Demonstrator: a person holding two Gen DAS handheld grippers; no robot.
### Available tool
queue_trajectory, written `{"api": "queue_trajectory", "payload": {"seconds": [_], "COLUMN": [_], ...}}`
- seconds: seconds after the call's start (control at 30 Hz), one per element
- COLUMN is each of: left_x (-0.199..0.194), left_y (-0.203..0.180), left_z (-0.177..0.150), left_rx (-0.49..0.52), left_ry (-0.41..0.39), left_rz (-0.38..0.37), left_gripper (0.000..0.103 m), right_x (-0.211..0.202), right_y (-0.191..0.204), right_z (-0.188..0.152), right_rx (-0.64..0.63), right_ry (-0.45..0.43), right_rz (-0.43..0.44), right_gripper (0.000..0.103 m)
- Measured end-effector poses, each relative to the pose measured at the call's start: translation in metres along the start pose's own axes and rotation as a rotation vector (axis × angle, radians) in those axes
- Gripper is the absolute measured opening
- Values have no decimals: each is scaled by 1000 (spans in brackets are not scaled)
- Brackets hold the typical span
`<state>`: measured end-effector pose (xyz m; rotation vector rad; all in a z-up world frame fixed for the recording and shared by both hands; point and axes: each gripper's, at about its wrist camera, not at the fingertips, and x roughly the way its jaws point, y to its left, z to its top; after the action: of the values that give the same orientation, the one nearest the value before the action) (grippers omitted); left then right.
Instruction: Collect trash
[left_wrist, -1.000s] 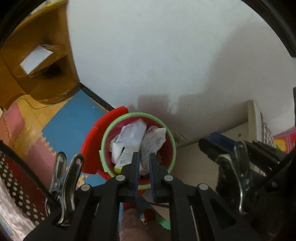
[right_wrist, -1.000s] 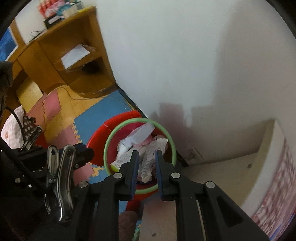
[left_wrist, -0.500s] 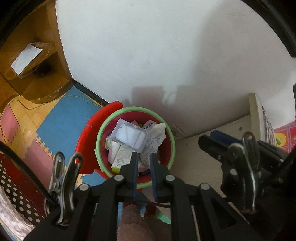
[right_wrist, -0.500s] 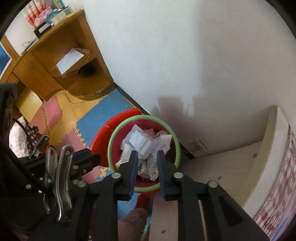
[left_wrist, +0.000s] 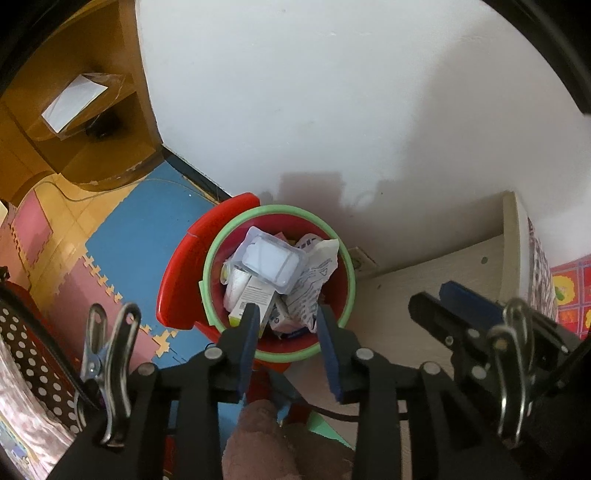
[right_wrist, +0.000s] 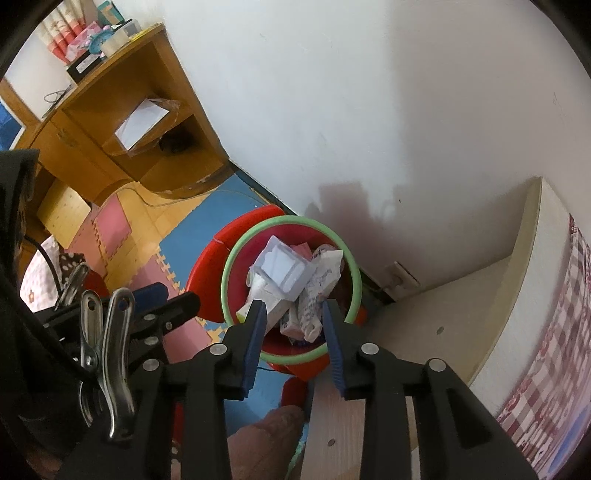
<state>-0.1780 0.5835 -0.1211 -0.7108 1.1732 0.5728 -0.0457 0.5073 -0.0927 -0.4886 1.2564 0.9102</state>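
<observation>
A red bin with a green rim (left_wrist: 347, 266) (right_wrist: 356, 273) stands on the floor by the wall, full of trash. A clear plastic tray (left_wrist: 271, 260) (right_wrist: 282, 267) lies on top of crumpled white wrappers (left_wrist: 317, 273) and a small carton (left_wrist: 253, 297). My left gripper (left_wrist: 286, 317) is open and empty, above the bin's near rim. My right gripper (right_wrist: 293, 314) is open and empty too, above the same bin. Each gripper shows at the edge of the other's view.
A white wall (left_wrist: 332, 110) rises behind the bin. A pale wooden ledge (left_wrist: 424, 280) lies to the right. A wooden desk with shelves (right_wrist: 122, 122) stands at the left. Blue and pink foam mats (left_wrist: 129, 236) cover the floor.
Both grippers have opened wide from nearly shut. The clear plastic tray, not seen a second ago, now lies on top of the trash in the bin.
</observation>
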Motion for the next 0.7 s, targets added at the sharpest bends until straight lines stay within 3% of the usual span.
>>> {"api": "queue_trajectory", "payload": {"seconds": [0.7], "left_x": [1], "left_y": [-4], "left_z": [-4], "left_rx": [-14], "left_ry": [9], "left_rz": [18], "left_gripper": [35], "right_x": [1], "right_y": [-6], "right_z": [-11], "right_rx": [8], "right_ry": [4], "right_rz": [0], "right_gripper": [33]}}
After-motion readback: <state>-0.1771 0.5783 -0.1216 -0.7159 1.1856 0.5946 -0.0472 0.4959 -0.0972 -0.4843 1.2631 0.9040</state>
